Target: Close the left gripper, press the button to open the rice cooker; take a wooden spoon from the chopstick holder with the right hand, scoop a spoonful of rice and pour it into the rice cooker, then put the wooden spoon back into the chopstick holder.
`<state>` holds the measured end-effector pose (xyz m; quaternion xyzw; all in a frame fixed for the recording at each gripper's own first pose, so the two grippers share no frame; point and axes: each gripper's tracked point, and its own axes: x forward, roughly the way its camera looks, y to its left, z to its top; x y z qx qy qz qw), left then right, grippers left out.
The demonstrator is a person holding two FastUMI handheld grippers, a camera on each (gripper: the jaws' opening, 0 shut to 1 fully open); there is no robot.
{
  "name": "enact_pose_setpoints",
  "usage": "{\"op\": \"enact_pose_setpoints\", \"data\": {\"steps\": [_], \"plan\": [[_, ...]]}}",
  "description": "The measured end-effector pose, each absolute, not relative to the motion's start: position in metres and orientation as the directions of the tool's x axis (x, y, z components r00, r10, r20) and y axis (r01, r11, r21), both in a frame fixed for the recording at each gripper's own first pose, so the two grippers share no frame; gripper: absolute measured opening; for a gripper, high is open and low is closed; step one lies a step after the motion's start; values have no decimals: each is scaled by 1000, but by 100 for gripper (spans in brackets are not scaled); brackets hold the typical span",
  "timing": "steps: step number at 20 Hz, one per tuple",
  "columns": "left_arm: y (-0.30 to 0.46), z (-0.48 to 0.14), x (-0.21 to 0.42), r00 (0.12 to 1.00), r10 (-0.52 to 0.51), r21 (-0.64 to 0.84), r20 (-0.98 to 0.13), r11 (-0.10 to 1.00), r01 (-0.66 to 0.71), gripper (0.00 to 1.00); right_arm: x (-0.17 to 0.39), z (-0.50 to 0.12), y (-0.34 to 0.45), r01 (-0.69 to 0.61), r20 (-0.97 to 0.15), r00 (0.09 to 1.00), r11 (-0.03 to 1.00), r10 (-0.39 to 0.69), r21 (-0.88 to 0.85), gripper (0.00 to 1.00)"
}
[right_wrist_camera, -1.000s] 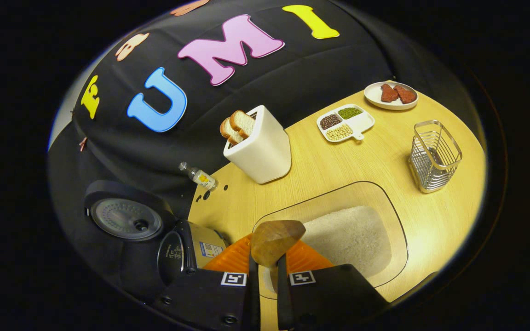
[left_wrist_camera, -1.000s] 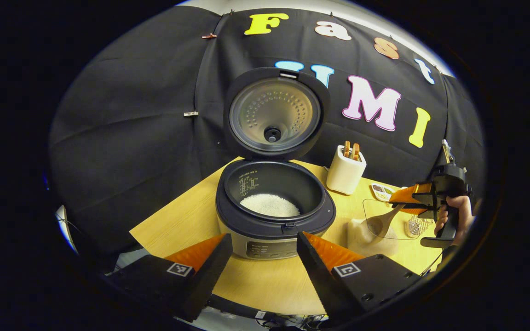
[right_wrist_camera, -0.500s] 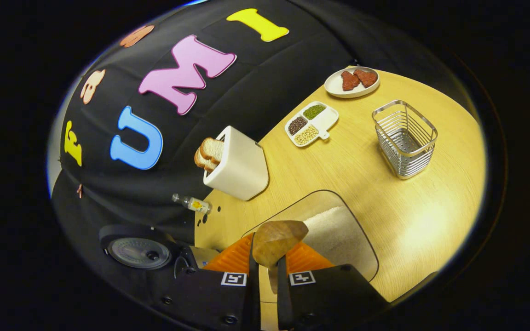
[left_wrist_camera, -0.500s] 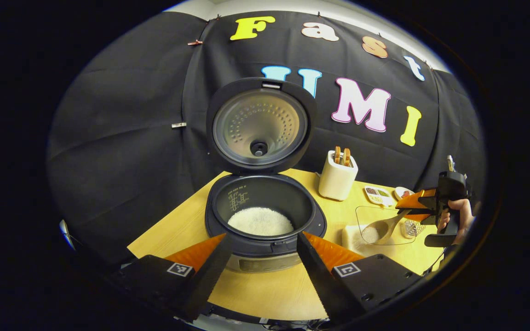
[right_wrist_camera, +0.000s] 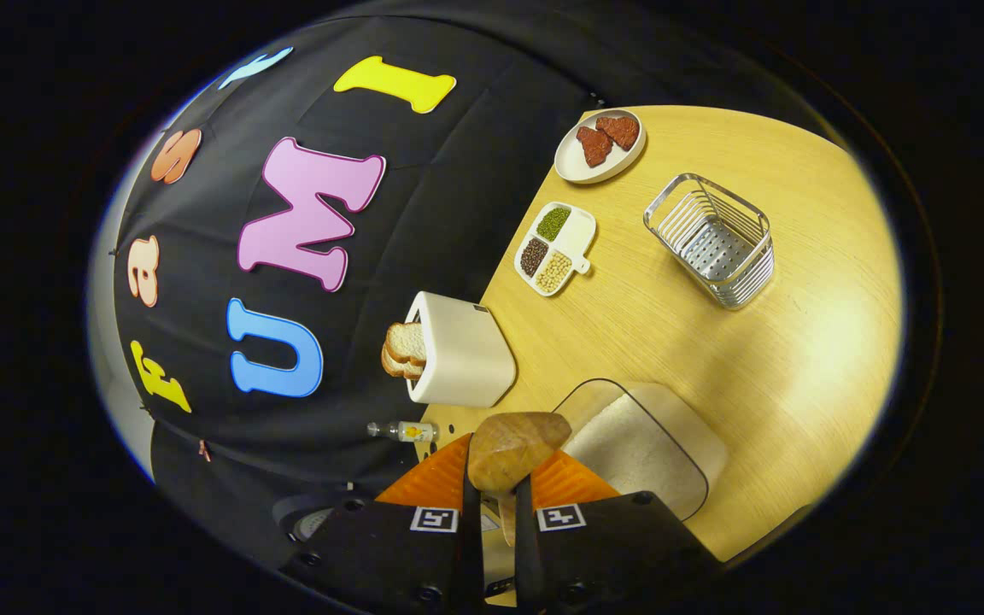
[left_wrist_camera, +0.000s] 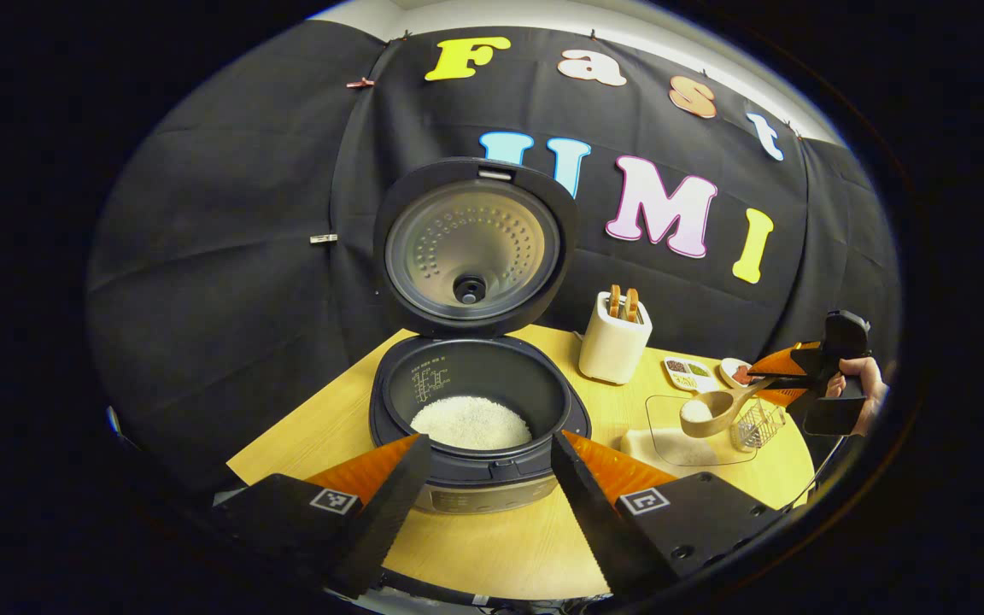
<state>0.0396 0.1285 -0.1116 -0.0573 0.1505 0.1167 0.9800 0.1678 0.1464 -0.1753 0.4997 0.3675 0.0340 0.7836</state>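
Since a second ago our right gripper (left_wrist_camera: pixel 778 376) has lifted the wooden spoon (left_wrist_camera: pixel 714 410) clear of the clear rectangular rice container (left_wrist_camera: pixel 688 427), its bowl now loaded with white rice. In the right gripper view the fingers clench the spoon's handle (right_wrist_camera: pixel 505 457). Our left gripper (left_wrist_camera: pixel 488 478) hangs released in front of the black rice cooker (left_wrist_camera: pixel 475 410), whose lid stands open with rice already in the pot. We judge the carry is next: we should keep the bowl level, travel smoothly across the wooden tabletop (left_wrist_camera: pixel 500 547), and tip only once over the pot. The wire chopstick holder (right_wrist_camera: pixel 710 239) waits nearby for the return.
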Motion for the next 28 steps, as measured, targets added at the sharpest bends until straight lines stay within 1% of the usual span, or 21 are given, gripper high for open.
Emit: {"op": "enact_pose_setpoints", "data": {"steps": [3, 6, 11, 13, 17, 20, 24, 27, 28], "plan": [[136, -116, 31, 925, 220, -81, -310, 963, -256, 95, 167, -155, 171, 288, -503, 724, 456, 471, 842, 19], [154, -114, 22, 921, 259, -51, -291, 957, -285, 96, 162, -135, 206, 246, -469, 705, 437, 532, 865, 19], [182, -112, 5, 915, 295, -122, -276, 933, -337, 95, 149, -103, 270, 167, -420, 679, 431, 601, 887, 19], [198, -117, -3, 901, 330, -134, -281, 916, -378, 95, 144, -93, 296, 118, -403, 665, 444, 629, 888, 19], [222, -126, -22, 878, 378, -166, -294, 884, -437, 95, 132, -91, 349, 21, -402, 624, 500, 670, 866, 19], [237, -130, -33, 864, 408, -186, -295, 863, -471, 95, 122, -88, 384, -105, -384, 604, 547, 698, 830, 19], [258, -134, -47, 844, 445, -200, -300, 836, -512, 95, 112, -99, 416, -290, -369, 619, 638, 694, 713, 19], [267, -142, -58, 829, 459, -212, -320, 818, -535, 95, 98, -106, 447, -427, -370, 589, 665, 718, 612, 18], [268, -145, -60, 825, 461, -217, -327, 813, -541, 92, 97, -106, 455, -484, -359, 587, 670, 726, 563, 19]]}}
